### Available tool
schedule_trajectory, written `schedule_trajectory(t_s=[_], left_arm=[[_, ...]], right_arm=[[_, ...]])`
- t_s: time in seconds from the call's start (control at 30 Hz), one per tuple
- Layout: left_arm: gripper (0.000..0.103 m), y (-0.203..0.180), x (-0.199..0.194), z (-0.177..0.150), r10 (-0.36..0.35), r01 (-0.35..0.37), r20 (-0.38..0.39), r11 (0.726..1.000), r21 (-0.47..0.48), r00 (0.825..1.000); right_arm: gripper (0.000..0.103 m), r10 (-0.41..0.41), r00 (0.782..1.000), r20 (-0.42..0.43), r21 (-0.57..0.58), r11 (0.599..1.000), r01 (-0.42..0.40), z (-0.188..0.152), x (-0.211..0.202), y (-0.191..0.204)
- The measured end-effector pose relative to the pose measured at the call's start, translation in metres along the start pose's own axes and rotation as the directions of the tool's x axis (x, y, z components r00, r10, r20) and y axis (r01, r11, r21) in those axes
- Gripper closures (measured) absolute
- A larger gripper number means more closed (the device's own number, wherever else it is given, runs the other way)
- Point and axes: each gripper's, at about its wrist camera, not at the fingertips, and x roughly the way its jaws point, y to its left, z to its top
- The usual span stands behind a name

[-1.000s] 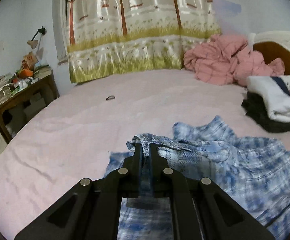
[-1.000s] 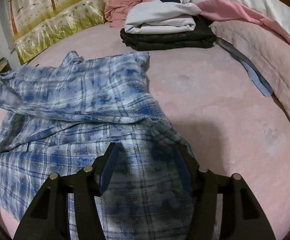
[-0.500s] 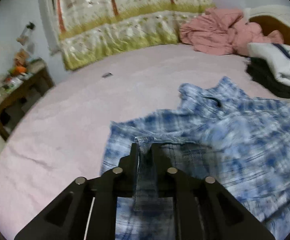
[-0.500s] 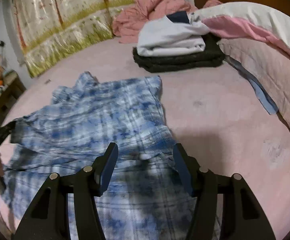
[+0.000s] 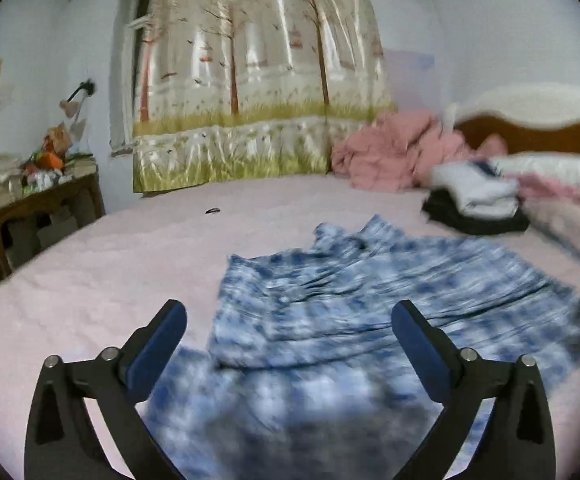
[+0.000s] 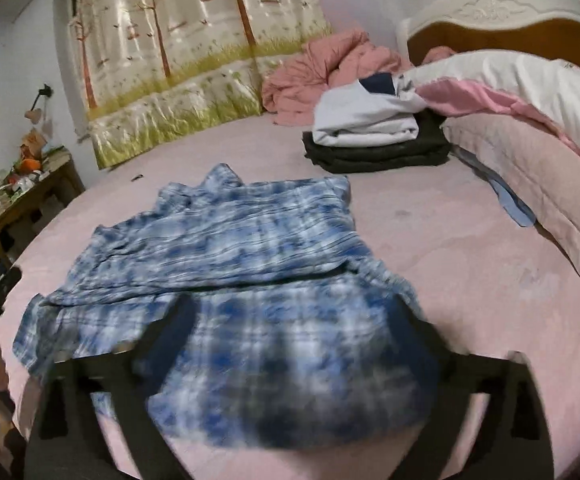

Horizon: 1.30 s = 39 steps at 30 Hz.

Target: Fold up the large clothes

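A blue and white plaid shirt [image 5: 350,300] lies spread on the pink bed [image 5: 110,280], with one side folded over its middle. My left gripper [image 5: 288,316] hovers at the shirt's near left edge. Its jaws are opening wide and its blue pads [image 5: 158,344] hold nothing. In the right wrist view the same shirt [image 6: 250,240] fills the centre. My right gripper [image 6: 294,312] is motion-blurred above the shirt's near hem. Its jaws are also opening, and the cloth lies below them, not pinched.
A stack of folded clothes [image 6: 370,136] sits at the far right, with a crumpled pink quilt [image 6: 322,68] behind it. Pillows [image 6: 530,160] line the headboard side. A cluttered wooden side table [image 5: 38,204] stands left of the bed. A curtain [image 5: 250,100] hangs behind.
The left gripper was shut on the shirt's edge; it has let go, opened wide and drawn back. The right gripper opened wider and lifted. The shirt now rests folded on the bed.
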Motion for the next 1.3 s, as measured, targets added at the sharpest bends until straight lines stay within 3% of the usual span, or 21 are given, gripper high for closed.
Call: schedule_trajectory(t_s=[0.07, 0.17, 0.33, 0.43, 0.53, 0.63, 0.73, 0.8, 0.93, 1.13, 1.3], left_arm=[[0.000, -0.004, -0.010, -0.013, 0.010, -0.010, 0.015, 0.999, -0.032, 1.000], [0.000, -0.009, -0.012, -0.019, 0.017, -0.018, -0.032, 0.999, -0.037, 0.999], [0.000, -0.017, -0.039, -0.031, 0.030, -0.029, 0.017, 0.999, -0.017, 0.999], [0.000, -0.025, -0.045, -0.041, 0.029, -0.029, -0.006, 0.999, 0.023, 1.000], [0.000, -0.035, -0.040, -0.058, 0.014, -0.008, -0.111, 0.999, 0.053, 0.994], [0.000, -0.048, -0.032, -0.081, -0.023, 0.041, -0.212, 0.996, 0.079, 0.977], [0.000, -0.065, -0.020, -0.095, 0.042, 0.008, -0.248, 0.980, 0.197, 0.968], [0.000, -0.070, -0.015, -0.100, 0.083, -0.025, -0.249, 0.973, 0.228, 0.965], [0.000, -0.064, -0.010, -0.102, 0.080, -0.028, -0.270, 0.981, 0.191, 0.960], [0.000, -0.058, -0.001, -0.097, 0.149, -0.083, -0.253, 0.963, 0.256, 0.956], [0.000, -0.034, 0.018, -0.090, 0.169, -0.113, -0.321, 0.976, 0.185, 0.932]], right_arm=[[0.000, -0.005, 1.000, 0.026, -0.020, 1.000, 0.006, -0.009, -0.009, 0.010], [0.000, -0.039, 0.998, 0.057, -0.085, 0.995, 0.044, -0.022, -0.018, 0.027], [0.000, -0.050, 0.997, 0.064, -0.140, 0.988, 0.059, -0.041, -0.025, 0.044], [0.000, -0.032, 0.999, 0.005, -0.184, 0.982, 0.032, -0.054, -0.021, 0.054], [0.000, -0.031, 0.996, -0.089, -0.242, 0.970, 0.008, -0.069, -0.010, 0.064], [0.000, -0.040, 0.982, -0.187, -0.262, 0.965, -0.011, -0.083, 0.001, 0.070], [0.000, -0.091, 0.972, -0.217, -0.296, 0.955, 0.023, -0.092, 0.008, 0.074], [0.000, -0.125, 0.970, -0.211, -0.315, 0.948, 0.053, -0.094, 0.010, 0.075], [0.000, -0.130, 0.966, -0.223, -0.309, 0.950, 0.057, -0.096, 0.012, 0.072], [0.000, -0.201, 0.960, -0.196, -0.338, 0.933, 0.126, -0.090, 0.016, 0.068], [0.000, -0.260, 0.944, -0.201, -0.296, 0.935, 0.195, -0.080, 0.022, 0.047]])
